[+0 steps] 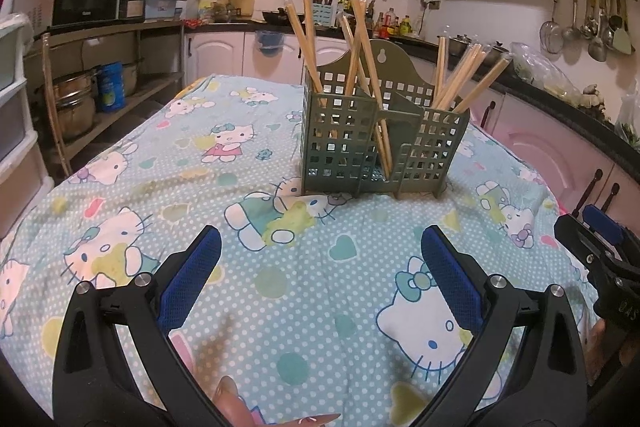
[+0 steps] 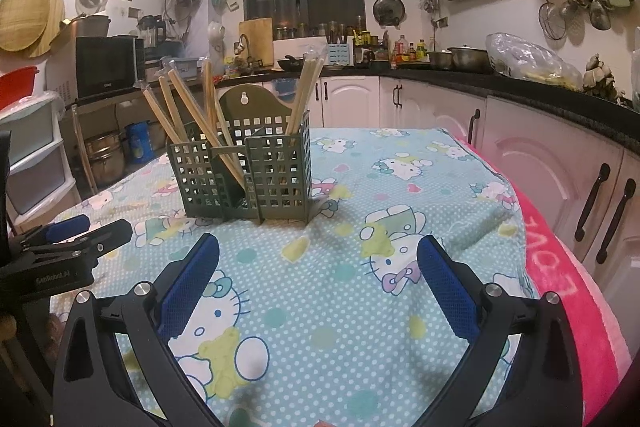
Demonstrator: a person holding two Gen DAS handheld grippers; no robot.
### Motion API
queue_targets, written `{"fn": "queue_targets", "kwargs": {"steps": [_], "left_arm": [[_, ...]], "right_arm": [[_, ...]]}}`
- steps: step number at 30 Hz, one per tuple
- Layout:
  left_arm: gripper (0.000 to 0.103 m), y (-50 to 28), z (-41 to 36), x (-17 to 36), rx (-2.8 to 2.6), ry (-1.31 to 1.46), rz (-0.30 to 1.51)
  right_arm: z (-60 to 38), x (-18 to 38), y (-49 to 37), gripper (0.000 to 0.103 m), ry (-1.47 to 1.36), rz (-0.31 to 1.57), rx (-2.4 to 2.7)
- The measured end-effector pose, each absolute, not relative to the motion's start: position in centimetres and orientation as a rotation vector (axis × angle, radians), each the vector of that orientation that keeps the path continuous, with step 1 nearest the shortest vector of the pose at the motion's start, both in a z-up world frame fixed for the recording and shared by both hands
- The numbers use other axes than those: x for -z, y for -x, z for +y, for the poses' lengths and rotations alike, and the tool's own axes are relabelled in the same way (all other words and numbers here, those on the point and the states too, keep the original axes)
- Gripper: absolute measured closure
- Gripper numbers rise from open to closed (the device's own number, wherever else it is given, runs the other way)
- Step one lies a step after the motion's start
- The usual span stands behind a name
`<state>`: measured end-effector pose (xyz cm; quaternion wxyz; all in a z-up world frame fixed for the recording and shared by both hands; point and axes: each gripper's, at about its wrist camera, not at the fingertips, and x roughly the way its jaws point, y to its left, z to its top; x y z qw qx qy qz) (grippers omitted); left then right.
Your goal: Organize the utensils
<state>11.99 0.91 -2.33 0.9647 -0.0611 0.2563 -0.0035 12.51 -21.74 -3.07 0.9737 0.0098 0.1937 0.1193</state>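
Left wrist view: left gripper (image 1: 320,259) has its jaws wide apart, nothing between them, blue pads (image 1: 196,275) hanging over the bench cloth (image 1: 224,187), a pale blue cartoon-cat print. Green utensil caddy (image 1: 384,143) stands upright on the cloth, ahead of the jaws and slightly to their right, well apart from them. Caddy is perforated plastic with a tall arched back panel and separate compartments. Wooden chopsticks (image 1: 356,39) stand tilted in it: a crossed group in the left compartment, one pair leaning down into the lower middle compartment, a fanned group in the right compartment; several carry clear wrapping at their tips. Right gripper (image 1: 600,243) shows at the right edge of this view, level with the left jaws. Right wrist view: right gripper (image 2: 318,259) also has its jaws spread wide and empty above the cloth. Caddy (image 2: 240,175) sits ahead and to the left of these jaws, not touching them, with chopsticks (image 2: 188,107) leaning in the left and middle compartments and a pair in the right. Left gripper (image 2: 80,235) appears at the left edge.
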Motion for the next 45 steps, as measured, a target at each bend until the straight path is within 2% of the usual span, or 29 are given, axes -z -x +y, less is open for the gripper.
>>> {"fn": "queue_targets", "kwargs": {"steps": [45], "left_arm": [[0.011, -11.81, 1.23, 2.22, -0.003, 0.14, 0.519]], "right_arm": [[-21.53, 3.39, -12.75, 0.006, -0.014, 0.401, -0.241]]}}
